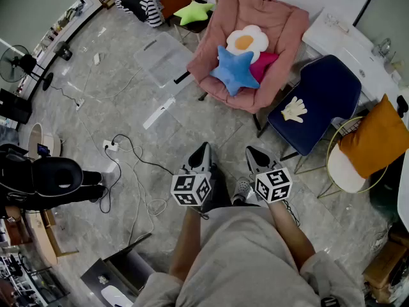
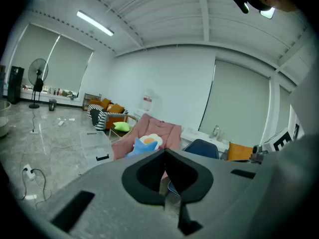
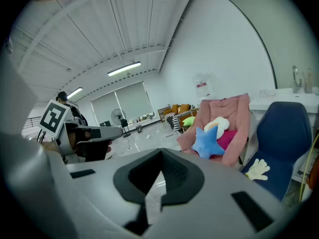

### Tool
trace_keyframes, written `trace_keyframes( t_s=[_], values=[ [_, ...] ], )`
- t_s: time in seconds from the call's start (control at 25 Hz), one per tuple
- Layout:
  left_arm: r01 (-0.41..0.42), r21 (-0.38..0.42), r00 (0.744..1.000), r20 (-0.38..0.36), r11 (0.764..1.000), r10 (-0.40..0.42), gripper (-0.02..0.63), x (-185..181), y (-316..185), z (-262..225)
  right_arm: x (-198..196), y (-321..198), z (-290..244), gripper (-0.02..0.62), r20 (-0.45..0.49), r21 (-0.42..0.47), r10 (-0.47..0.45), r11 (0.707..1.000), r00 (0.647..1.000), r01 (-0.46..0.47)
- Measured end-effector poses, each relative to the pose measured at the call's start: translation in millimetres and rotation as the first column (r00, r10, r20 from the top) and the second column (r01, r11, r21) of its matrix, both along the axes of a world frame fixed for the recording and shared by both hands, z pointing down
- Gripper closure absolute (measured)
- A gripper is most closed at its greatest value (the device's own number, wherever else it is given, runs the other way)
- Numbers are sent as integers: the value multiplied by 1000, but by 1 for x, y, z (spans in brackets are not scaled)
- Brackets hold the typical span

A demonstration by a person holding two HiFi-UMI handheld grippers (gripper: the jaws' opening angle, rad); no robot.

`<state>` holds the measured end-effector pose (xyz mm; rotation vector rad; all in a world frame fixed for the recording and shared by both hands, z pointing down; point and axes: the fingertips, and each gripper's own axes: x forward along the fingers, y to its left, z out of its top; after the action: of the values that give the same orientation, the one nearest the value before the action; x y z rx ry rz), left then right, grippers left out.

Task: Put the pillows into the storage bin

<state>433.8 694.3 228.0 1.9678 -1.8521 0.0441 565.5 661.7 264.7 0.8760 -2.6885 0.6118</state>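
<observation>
**Gripper state.** The left gripper [image 1: 203, 151] and the right gripper [image 1: 255, 153] both have their jaws fully together with nothing between them. Each gripper view shows the pads meeting at a point. Both are held close to the person's body and tilted slightly downward.

**Step in hand (judged).** No pillow has been picked up, so the step is the approach to the first one.
- Open the jaws before reaching a pillow. Closed tips would only push the soft fabric away.
- Take one pillow per gripper, or pinch a large one from two sides.
- Grip a point or edge of a star arm, where the fabric bunches, not the flat face.
- Carry each pillow to the bin and release it only above the opening.

**Location of the task items.**
- The blue star pillow [image 1: 234, 69] lies ahead of both grippers and well apart from them, on the pink chair [image 1: 281, 24].
- It leans against the fried-egg pillow [image 1: 248, 41] and a magenta pillow [image 1: 265, 64].
- The clear storage bin [image 1: 165, 56] stands on the floor just left of that chair, far-left of the left gripper.
- A green star pillow [image 1: 193, 11] sits farther back.
- A hand-shaped pillow [image 1: 294, 109] lies on the navy chair [image 1: 326, 88], on the right.
- An orange pillow [image 1: 377, 136] is at the far right.
</observation>
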Motion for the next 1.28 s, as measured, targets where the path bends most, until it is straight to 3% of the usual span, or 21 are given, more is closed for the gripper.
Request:
trace_keyframes(
  t_s=[0.16,0.4,0.76,0.92,1.0,1.28],
  values=[
    [-23,-9,999,49,1000,24,597,1,3,0,2,-1,1,600,-7,4,21,1000,1000,-21],
    [-28,-13,996,90,1000,29,597,0,-1,1,20,-22,10,598,-35,-4,147,989,988,-147],
    [37,-26,996,78,999,-35,595,-26,-4,9,9,-29,24,597,-73,-36,125,991,989,-128],
    [52,-36,992,115,998,-48,589,-38,-15,12,1,-39,31,559,-59,-71,124,989,991,-128],
    [41,-42,992,120,998,-36,526,-44,-23,13,-6,-46,33,525,-44,-93,118,988,992,-121],
    [5,-44,997,72,999,-2,432,-74,-63,15,-40,-82,24,462,49,-130,114,986,992,-106]
  ],
)
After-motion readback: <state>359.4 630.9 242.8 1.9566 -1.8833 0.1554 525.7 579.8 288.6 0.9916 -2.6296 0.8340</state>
